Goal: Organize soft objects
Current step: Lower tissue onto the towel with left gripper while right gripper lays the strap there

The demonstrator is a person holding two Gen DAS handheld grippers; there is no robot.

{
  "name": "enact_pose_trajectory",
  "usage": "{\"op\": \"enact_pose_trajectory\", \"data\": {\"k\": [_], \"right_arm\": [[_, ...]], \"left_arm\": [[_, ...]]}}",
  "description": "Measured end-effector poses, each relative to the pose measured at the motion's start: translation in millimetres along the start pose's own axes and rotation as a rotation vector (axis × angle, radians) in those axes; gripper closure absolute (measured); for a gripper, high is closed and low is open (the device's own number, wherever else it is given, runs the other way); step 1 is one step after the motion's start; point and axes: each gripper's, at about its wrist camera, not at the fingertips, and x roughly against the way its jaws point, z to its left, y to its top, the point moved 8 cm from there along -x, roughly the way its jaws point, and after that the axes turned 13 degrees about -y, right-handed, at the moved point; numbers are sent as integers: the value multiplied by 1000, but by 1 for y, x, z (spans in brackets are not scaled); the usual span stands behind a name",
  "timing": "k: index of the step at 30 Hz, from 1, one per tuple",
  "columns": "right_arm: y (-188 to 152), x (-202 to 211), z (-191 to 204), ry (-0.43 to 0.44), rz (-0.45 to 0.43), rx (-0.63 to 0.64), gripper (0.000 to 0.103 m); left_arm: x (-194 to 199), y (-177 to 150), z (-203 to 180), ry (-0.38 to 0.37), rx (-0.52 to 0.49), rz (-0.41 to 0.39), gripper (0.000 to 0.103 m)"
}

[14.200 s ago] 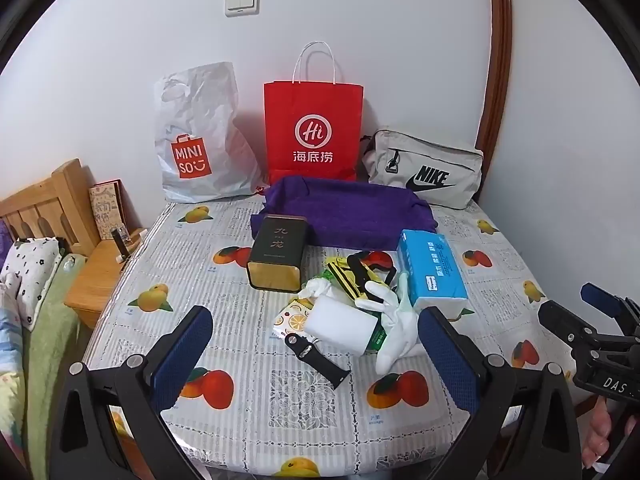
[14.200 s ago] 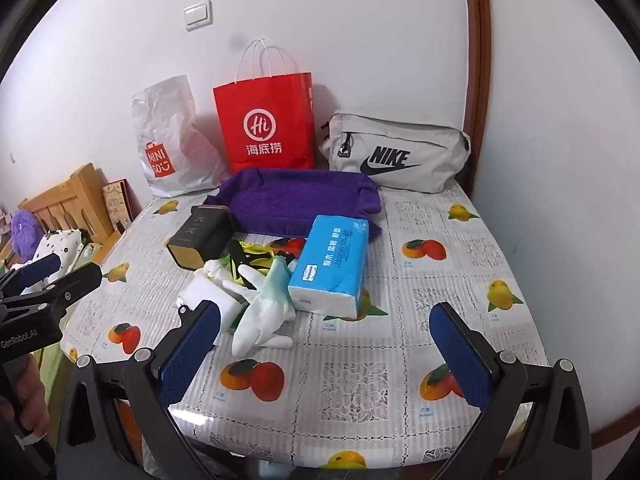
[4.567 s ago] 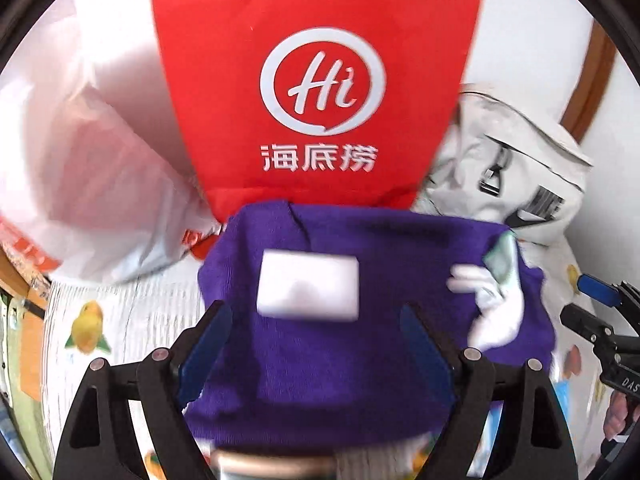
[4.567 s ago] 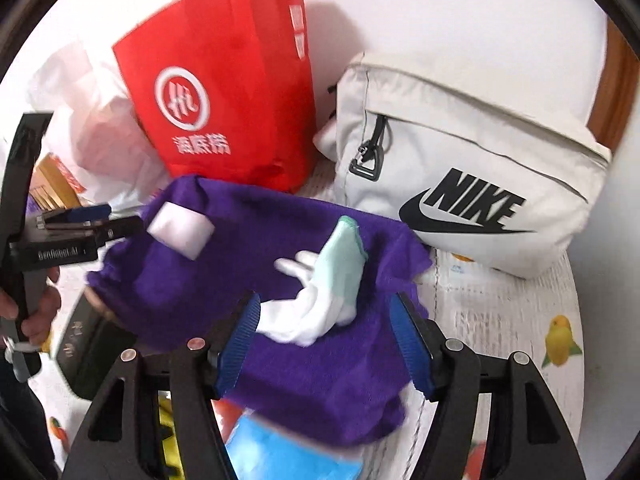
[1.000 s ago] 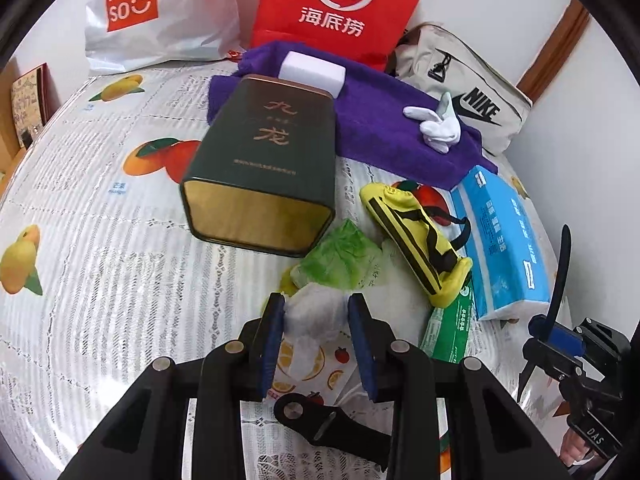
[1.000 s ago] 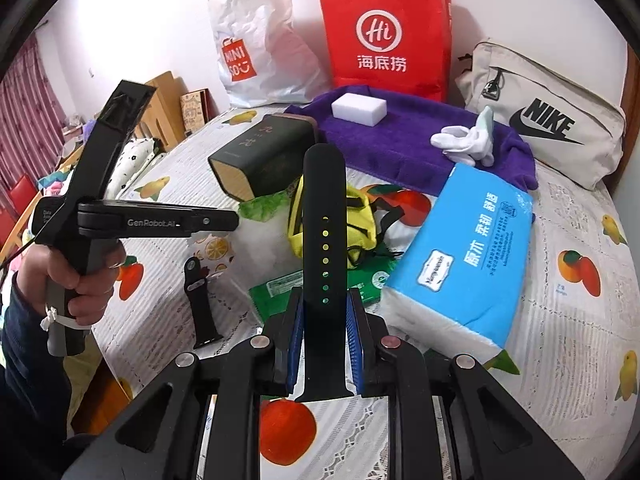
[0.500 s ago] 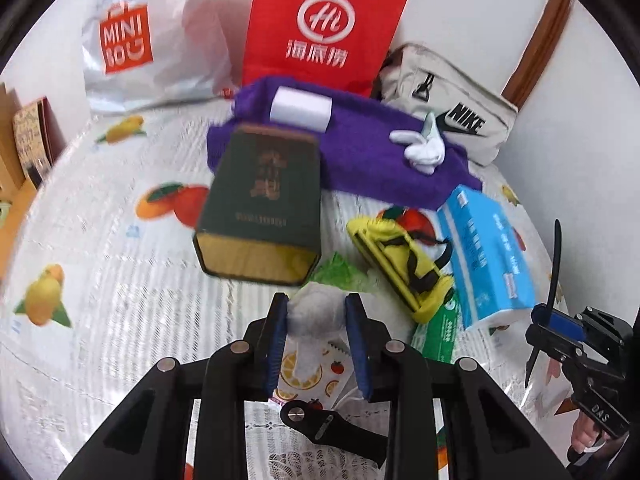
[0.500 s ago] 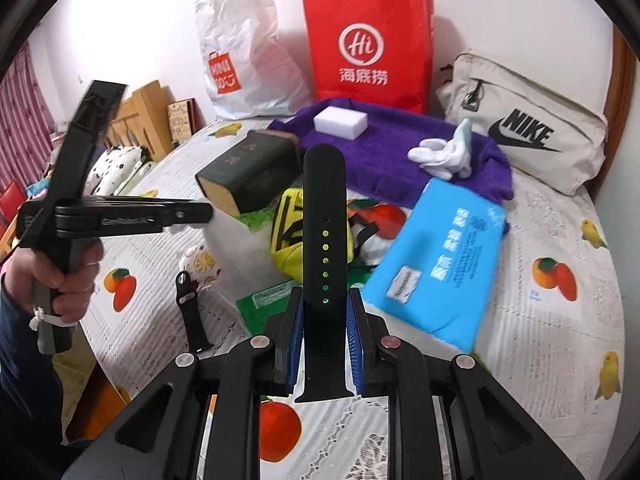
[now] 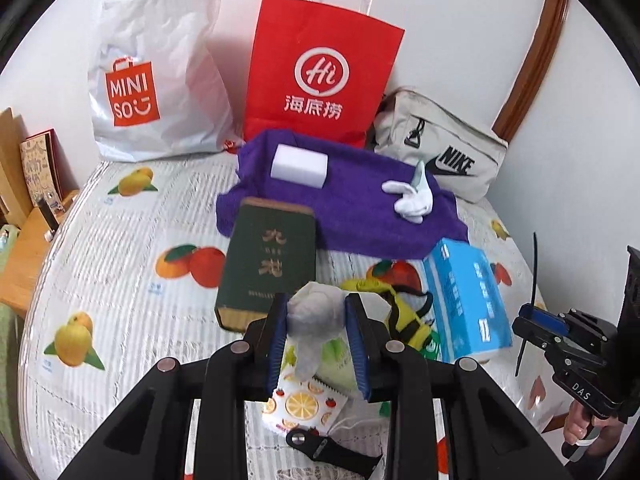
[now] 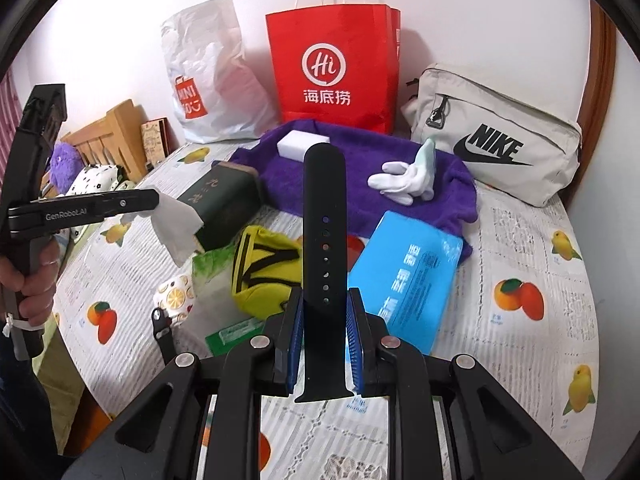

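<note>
Light: my views are bright and evenly lit.
Shadows: soft ones behind the red paper bag (image 9: 320,68).
Edges: fisheye bends my table (image 10: 540,240), dark corners.
Focus: mostly sharp.

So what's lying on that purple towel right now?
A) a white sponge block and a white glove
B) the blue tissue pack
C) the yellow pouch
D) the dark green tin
A: the white sponge block and the white glove both rest on the purple towel.

Around the purple towel (image 9: 360,216) the counter (image 9: 120,288) lies bare to its left, while a green tin (image 9: 266,264), tissue pack (image 9: 464,296) and bags hem its other sides.
</note>
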Motion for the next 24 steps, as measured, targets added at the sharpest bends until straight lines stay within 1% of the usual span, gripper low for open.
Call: {"op": "enact_pose_trajectory", "data": {"k": [6, 16, 21, 24], "right_arm": [[22, -11, -5, -6, -4, -3, 83], [62, -33, -22, -24, -17, -25, 83], [77, -49, -32, -36, -9, -35, 83], [85, -60, -39, -47, -3, -38, 83]], "left_arm": [[-7, 20, -3, -14, -9, -1, 75], [-26, 60, -6, -14, -33, 0, 75], [-39, 75, -4, -4, -41, 4, 75], [-48, 83, 0, 27, -53, 10, 75]]}}
